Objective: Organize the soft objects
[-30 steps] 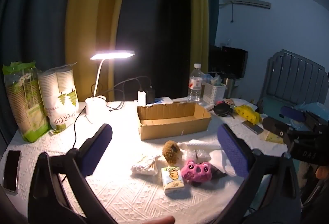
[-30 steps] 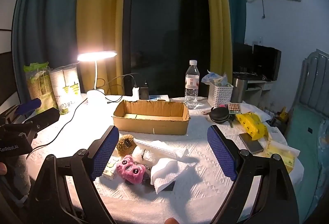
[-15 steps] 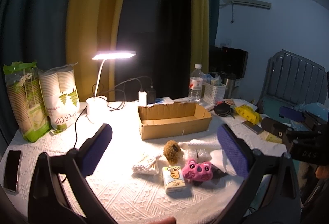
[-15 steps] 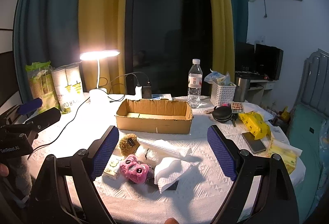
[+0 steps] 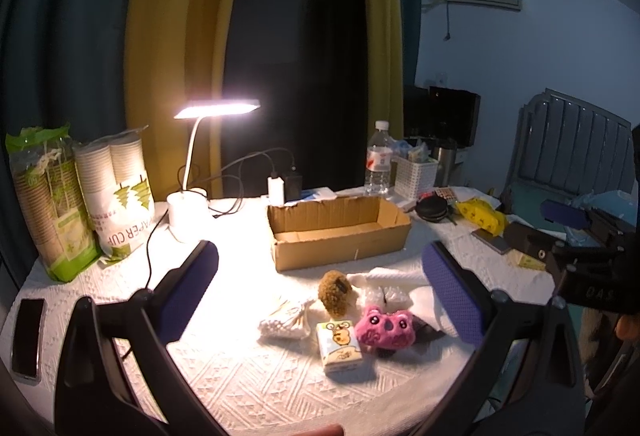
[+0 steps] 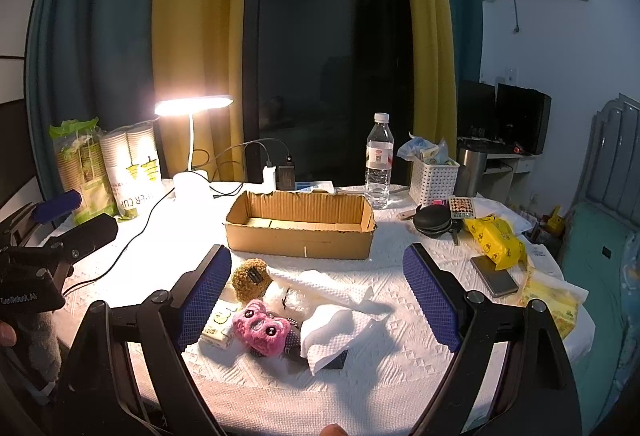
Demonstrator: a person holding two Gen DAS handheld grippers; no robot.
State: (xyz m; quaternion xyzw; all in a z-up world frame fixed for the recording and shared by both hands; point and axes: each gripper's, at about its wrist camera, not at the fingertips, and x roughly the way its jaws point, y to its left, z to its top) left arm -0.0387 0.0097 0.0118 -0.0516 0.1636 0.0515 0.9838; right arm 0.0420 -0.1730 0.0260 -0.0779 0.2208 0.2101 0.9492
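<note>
A: How should the person handle this step?

B: Nothing is gripped yet, so the step in hand looks like choosing a first soft thing and reaching for it. The pink plush (image 6: 262,328) seems the easiest pick for the right gripper (image 6: 318,300), since it sits on top of the heap. The person would do well to come down over it with the fingers either side of its body, close gently, and lift straight up so the paper towel (image 6: 340,328) touching it is not dragged along.

A: And the fingers?

B: Both pairs are spread wide with nothing between them. The left gripper (image 5: 320,292) hangs above the table (image 5: 248,376), well clear of the pile.

A: Where does the pile lie?

B: Near the table's front edge, between that edge and the cardboard box (image 6: 300,224), which stands open and looks empty towards the middle. In the right wrist view the pink plush lies just inside the left finger, low in the gap; the brown plush ball (image 6: 250,278) sits behind it, nearer the box. In the left wrist view the tissue pack (image 5: 339,346) and the bag of cotton swabs (image 5: 286,322) lie between the fingers too.

A: Risk?

B: Probably snagging a neighbour.
</note>
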